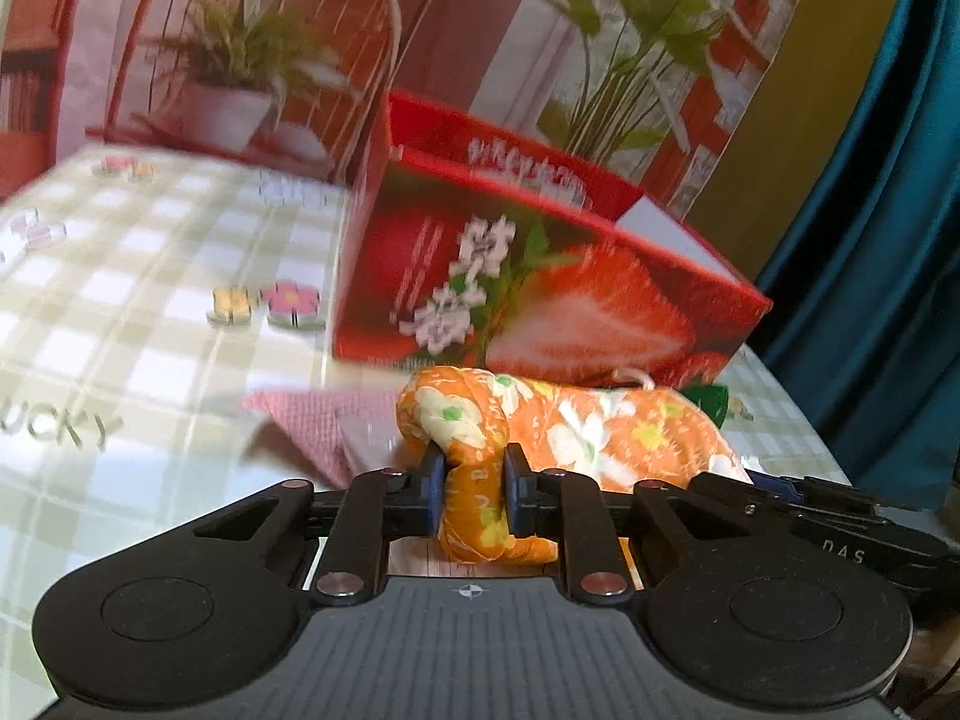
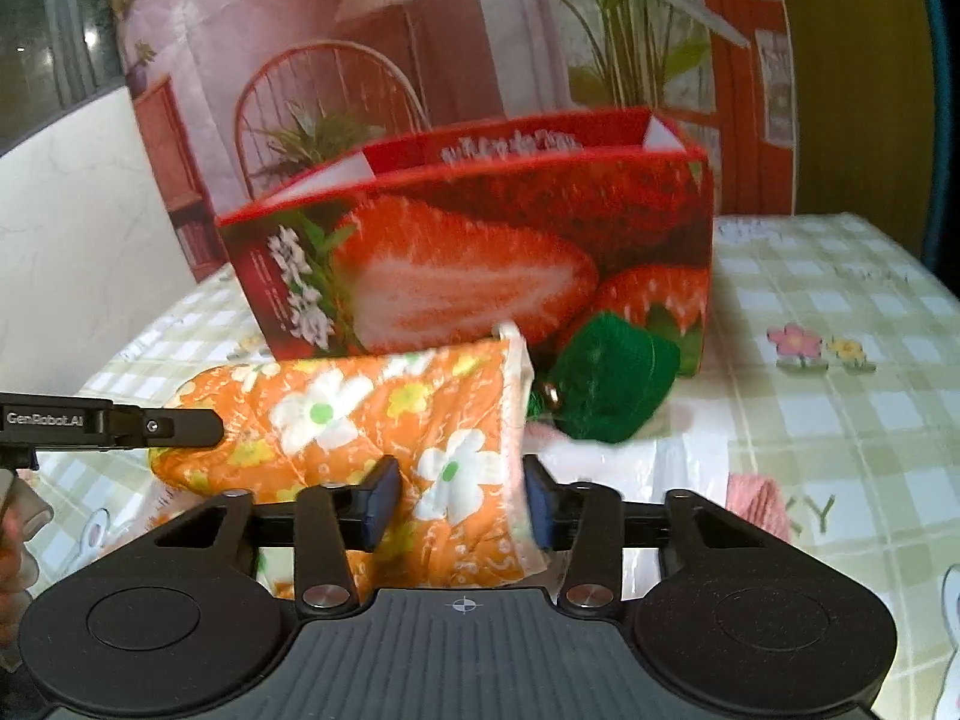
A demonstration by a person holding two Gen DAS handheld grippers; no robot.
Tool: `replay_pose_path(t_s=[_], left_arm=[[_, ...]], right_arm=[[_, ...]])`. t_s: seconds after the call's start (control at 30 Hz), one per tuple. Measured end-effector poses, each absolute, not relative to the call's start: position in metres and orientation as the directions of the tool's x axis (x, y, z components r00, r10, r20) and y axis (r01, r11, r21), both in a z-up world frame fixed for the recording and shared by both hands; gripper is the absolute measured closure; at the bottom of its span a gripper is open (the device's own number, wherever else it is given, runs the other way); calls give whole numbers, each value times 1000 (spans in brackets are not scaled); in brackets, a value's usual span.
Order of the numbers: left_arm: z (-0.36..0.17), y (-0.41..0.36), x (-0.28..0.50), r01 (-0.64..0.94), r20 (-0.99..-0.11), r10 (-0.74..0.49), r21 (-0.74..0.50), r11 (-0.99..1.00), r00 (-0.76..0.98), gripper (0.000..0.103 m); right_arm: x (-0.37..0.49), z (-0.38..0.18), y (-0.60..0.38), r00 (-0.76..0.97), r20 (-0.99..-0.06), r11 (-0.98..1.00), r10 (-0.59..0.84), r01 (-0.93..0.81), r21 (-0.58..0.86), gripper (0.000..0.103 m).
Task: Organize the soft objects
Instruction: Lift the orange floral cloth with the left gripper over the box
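While the left gripper point(image 1: 474, 495) pinches a bunched end of the orange floral cloth point(image 2: 360, 420) and the right gripper's point(image 2: 462, 507) jaws clamp its hemmed edge, lift both ends together toward the strawberry box point(image 2: 480, 252) at twelve o'clock, clearing the green plush point(image 2: 606, 387).

The left hand-held gripper point(image 1: 474, 498) has its blue pads pinched tight on a bunched fold of the orange cloth point(image 1: 576, 426), fingers level and pointing forward. The right hand-held gripper point(image 2: 462, 507) is closed wider, its pads pressing either side of the cloth's other end, also level.
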State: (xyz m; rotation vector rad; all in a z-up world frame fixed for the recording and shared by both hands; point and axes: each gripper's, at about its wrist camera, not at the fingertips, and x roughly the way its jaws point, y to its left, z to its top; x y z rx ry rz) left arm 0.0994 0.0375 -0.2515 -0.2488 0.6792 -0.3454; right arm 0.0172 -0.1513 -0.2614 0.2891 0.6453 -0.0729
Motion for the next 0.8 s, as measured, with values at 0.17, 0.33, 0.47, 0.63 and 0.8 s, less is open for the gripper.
replay_pose_path(t_s=[0.17, 0.33, 0.47, 0.63, 0.8], left_arm=[[-237, 36, 94, 255, -523, -385, -305, 918, 760, 85], [-225, 35, 89, 267, -490, -385, -296, 917, 782, 85], [-212, 37, 88, 279, -458, -389, -289, 916, 800, 85], [-185, 38, 91, 313, -394, -397, -262, 913, 829, 85], [-157, 36, 106, 333, -355, -397, -229, 915, 846, 85]], right_arm=[[15, -247, -154, 819, -572, 963, 46, 117, 244, 89], [12, -236, -154, 830, -556, 965, 50, 105, 242, 90], [10, -222, -152, 844, -534, 969, 43, 95, 228, 90], [14, -197, -153, 866, -499, 979, 33, 73, 191, 90], [29, -168, -159, 888, -459, 987, 30, 46, 153, 90]])
